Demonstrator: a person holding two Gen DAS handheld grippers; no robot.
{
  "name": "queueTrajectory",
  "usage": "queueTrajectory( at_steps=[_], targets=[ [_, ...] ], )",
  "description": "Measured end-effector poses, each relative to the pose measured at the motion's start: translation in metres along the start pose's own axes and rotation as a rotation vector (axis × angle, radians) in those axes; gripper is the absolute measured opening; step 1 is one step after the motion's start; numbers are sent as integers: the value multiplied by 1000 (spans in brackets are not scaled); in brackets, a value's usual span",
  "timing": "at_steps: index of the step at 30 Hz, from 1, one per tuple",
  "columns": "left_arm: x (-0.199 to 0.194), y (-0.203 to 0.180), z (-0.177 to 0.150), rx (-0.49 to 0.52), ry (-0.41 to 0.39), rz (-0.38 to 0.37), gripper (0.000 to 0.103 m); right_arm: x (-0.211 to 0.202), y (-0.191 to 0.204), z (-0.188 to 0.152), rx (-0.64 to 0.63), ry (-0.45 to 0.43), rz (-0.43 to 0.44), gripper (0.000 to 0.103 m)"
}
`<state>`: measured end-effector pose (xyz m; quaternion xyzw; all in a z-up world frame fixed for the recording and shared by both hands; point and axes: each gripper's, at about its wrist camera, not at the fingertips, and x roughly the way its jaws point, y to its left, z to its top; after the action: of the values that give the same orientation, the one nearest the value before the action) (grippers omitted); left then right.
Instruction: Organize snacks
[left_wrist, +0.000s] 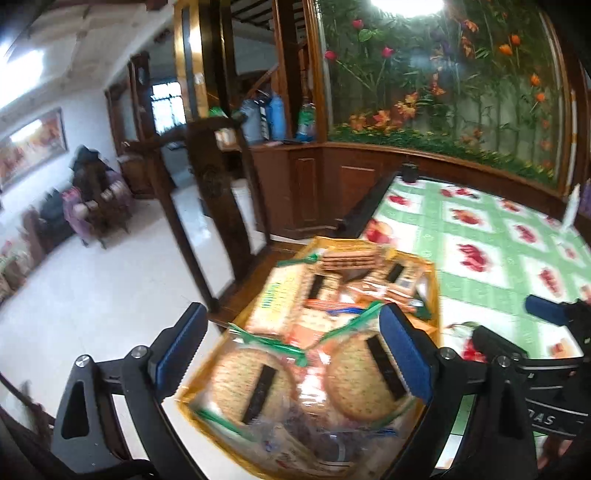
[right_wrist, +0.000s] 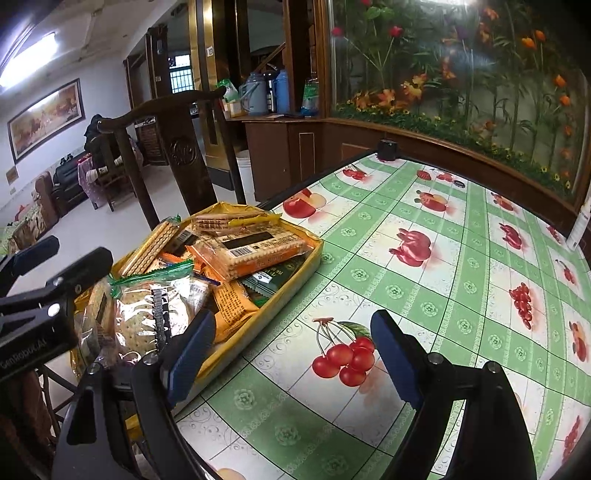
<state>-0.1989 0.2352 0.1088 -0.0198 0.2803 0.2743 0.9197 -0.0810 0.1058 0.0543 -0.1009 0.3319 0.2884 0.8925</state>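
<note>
A yellow tray (right_wrist: 295, 291) piled with snack packs sits at the left edge of the table. It holds an orange biscuit pack (right_wrist: 251, 251), a dark green packet (right_wrist: 273, 277) and clear bags of round crackers (left_wrist: 251, 384) with green seals. My left gripper (left_wrist: 293, 350) hangs open over the tray's near end, its pads on either side of the cracker bags and pressing on nothing. My right gripper (right_wrist: 293, 356) stands open over the bare tablecloth, just right of the tray, with nothing between its fingers. Each gripper shows in the other's view: the right gripper (left_wrist: 504, 319) and the left gripper (right_wrist: 79, 251).
The table wears a green checked cloth with fruit prints (right_wrist: 406, 288). A dark wooden chair (right_wrist: 184, 155) stands close behind the tray at the table's left edge. A small black object (right_wrist: 387, 149) sits at the far corner and a white bottle (right_wrist: 580, 225) at the right edge.
</note>
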Motion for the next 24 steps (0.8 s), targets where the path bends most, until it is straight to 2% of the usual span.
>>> queueTrajectory(
  at_steps=[3,9,13,24],
  targets=[
    [-3,-1,-1,12,-31,20,97,4,3,-2,-9,9,11,86],
    [0,-1,0,29,-8,26,97,7,5,-3,-22,26,8,86],
    [2,1,0,11,11,-2,97,7,7,-3,-26,34,7,86],
    [1,0,2,17,6,9,97,10,11,-4,-40,53,7,86]
  ],
)
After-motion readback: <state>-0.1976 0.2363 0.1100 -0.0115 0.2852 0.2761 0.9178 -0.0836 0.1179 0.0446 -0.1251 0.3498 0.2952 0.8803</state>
